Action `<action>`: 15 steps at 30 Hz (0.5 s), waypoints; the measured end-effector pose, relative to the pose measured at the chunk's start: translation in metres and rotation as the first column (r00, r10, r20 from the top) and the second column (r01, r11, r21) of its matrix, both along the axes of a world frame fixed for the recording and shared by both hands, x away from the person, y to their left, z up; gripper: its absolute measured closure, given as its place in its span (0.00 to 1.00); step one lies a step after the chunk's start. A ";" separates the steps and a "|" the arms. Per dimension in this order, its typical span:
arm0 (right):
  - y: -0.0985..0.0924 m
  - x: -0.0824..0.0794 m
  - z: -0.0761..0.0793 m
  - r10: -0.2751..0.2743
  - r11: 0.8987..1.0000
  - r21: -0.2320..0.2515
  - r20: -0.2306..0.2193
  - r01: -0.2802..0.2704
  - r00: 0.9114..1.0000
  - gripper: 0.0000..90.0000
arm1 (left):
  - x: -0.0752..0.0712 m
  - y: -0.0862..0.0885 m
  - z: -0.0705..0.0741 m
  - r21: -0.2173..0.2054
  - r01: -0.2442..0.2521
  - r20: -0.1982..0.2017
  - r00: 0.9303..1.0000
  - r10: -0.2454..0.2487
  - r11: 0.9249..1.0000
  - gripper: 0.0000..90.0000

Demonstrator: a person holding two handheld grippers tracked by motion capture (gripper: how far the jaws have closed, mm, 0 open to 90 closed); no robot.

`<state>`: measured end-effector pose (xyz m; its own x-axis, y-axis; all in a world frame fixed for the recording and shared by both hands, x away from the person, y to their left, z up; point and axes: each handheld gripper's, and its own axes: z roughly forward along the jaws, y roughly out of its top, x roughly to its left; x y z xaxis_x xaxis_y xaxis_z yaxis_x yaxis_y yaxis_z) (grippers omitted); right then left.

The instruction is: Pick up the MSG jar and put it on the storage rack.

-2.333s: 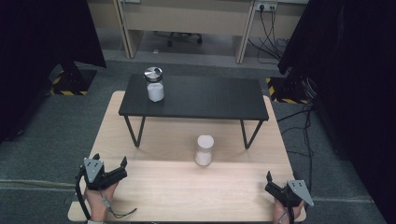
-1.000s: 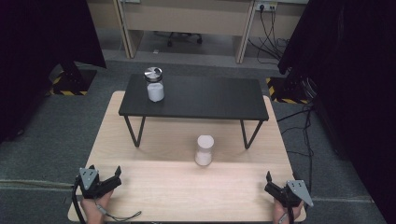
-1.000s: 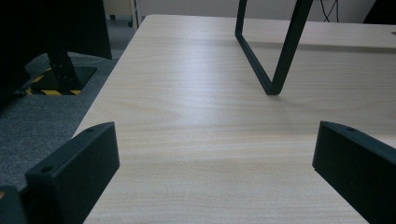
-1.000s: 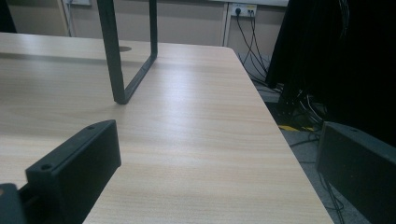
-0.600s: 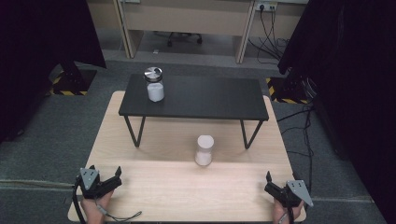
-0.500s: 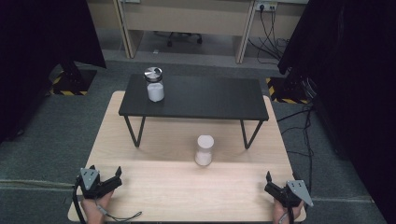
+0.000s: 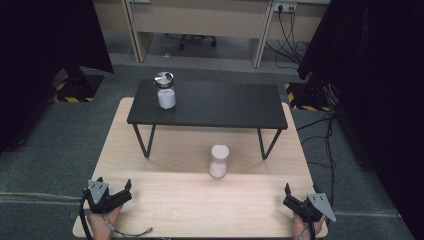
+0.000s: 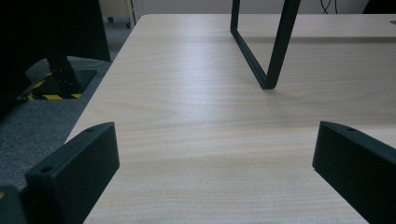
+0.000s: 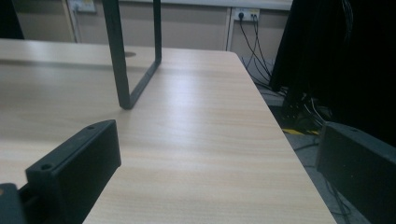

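Nothing grasped yet, work looks at its start. Left hand-held gripper [image 7: 125,190] rests at the near left corner of the light wood worktop [image 7: 170,150], jaws spread wide with bare wood between them in the left gripper view. Right hand-held gripper [image 7: 291,196] sits at the near right corner, jaws also wide apart and holding nothing. Nearest thing to both is 1 white jar [image 7: 218,160] with a white lid, upright near the middle of the worktop, just in front of the small black table [image 7: 210,106] and well apart from both grippers. A 2nd jar, the glass jar with metal lid [image 7: 164,90], stands upright on the left end of the small black table's top, white contents inside. Table legs show close in both gripper views [image 8: 275,51] [image 9: 122,60]. My read: no step done; reach, grasp and any move of the white jar are all left.
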<state>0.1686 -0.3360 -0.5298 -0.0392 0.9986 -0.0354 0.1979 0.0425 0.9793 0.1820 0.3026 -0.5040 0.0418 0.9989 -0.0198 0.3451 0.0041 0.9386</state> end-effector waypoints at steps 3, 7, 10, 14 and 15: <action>-0.001 0.000 -0.001 0.007 0.999 0.048 0.021 -0.008 1.000 0.00 | 0.000 -0.002 0.000 0.015 -0.004 0.003 1.000 0.004 1.000 0.00; -0.003 0.000 -0.002 0.047 0.996 0.071 0.032 -0.050 0.998 0.00 | -0.001 -0.002 -0.001 0.009 -0.008 0.006 1.000 0.008 1.000 0.00; -0.004 -0.001 -0.003 0.076 0.993 0.089 0.041 -0.080 0.996 0.00 | -0.001 -0.001 -0.001 0.007 -0.006 0.004 1.000 0.006 1.000 0.00; -0.005 -0.003 0.000 0.154 0.985 0.077 0.042 -0.157 0.987 0.00 | 0.000 -0.002 0.000 0.013 -0.002 0.000 1.000 0.002 1.000 0.00; -0.004 -0.002 0.001 0.174 0.982 0.063 0.039 -0.176 0.984 0.00 | 0.000 -0.002 0.000 0.017 -0.002 0.000 1.000 0.002 1.000 0.00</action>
<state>0.1666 -0.3402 -0.5284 -0.2132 0.9767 0.0260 0.1606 0.0088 0.9870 0.1818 0.3002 -0.5044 0.0394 0.9992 -0.0030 0.3448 -0.0107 0.9386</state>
